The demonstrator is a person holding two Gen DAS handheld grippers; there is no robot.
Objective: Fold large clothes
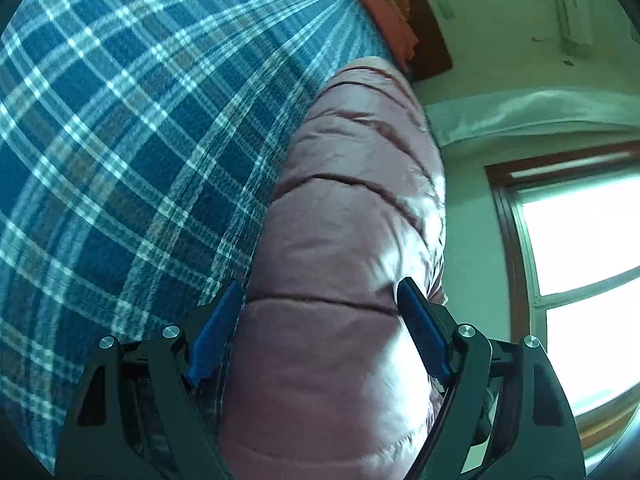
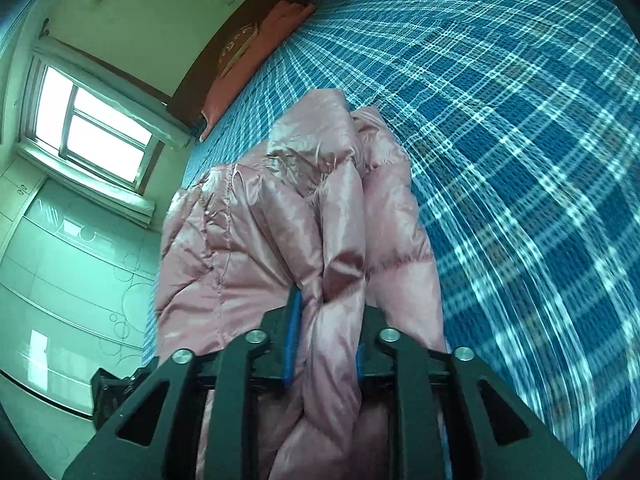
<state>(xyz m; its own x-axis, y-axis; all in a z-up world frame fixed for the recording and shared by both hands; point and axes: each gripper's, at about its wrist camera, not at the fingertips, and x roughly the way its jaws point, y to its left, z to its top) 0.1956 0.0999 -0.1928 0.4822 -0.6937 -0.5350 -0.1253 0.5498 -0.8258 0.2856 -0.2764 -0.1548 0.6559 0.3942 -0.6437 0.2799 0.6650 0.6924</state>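
Observation:
A pink quilted puffer jacket [image 1: 352,216] lies on a bed with a blue plaid sheet [image 1: 120,140]. In the left wrist view my left gripper [image 1: 320,300] is open, its blue pads [image 1: 216,332] spread on either side of a padded section of the jacket. In the right wrist view my right gripper [image 2: 328,320] is shut on a bunched fold of the pink jacket [image 2: 312,208], which rises in front of it above the plaid sheet [image 2: 520,140].
A red pillow [image 2: 248,72] lies at the head of the bed by a dark wooden headboard [image 1: 420,28]. A bright window [image 2: 92,128] and a pale wardrobe [image 2: 68,280] stand beside the bed. The window also shows in the left wrist view [image 1: 580,280].

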